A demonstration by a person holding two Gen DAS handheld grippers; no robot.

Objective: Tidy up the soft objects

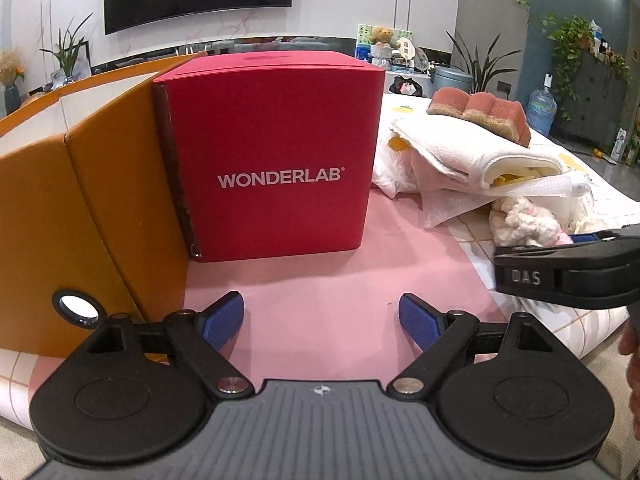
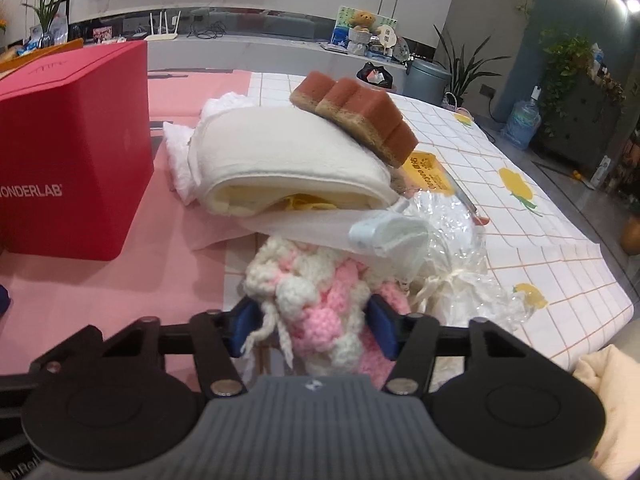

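A pile of soft things lies on the table: a folded white towel (image 2: 288,156) with a pink-brown sponge (image 2: 356,116) on top, a clear plastic bag (image 2: 452,248) and a pink-and-white knitted piece (image 2: 320,296). My right gripper (image 2: 314,326) has its blue pads on both sides of the knitted piece and grips it at the pile's near edge. My left gripper (image 1: 322,318) is open and empty above the pink mat, in front of the red WONDERLAB box (image 1: 276,156). The pile also shows in the left wrist view, with the towel (image 1: 460,152) and the sponge (image 1: 480,114).
An orange folded board (image 1: 80,208) stands left of the red box. A pink mat (image 1: 332,276) covers the table's left part, and a white checked cloth with yellow prints (image 2: 532,216) the right. The table's edge runs along the right.
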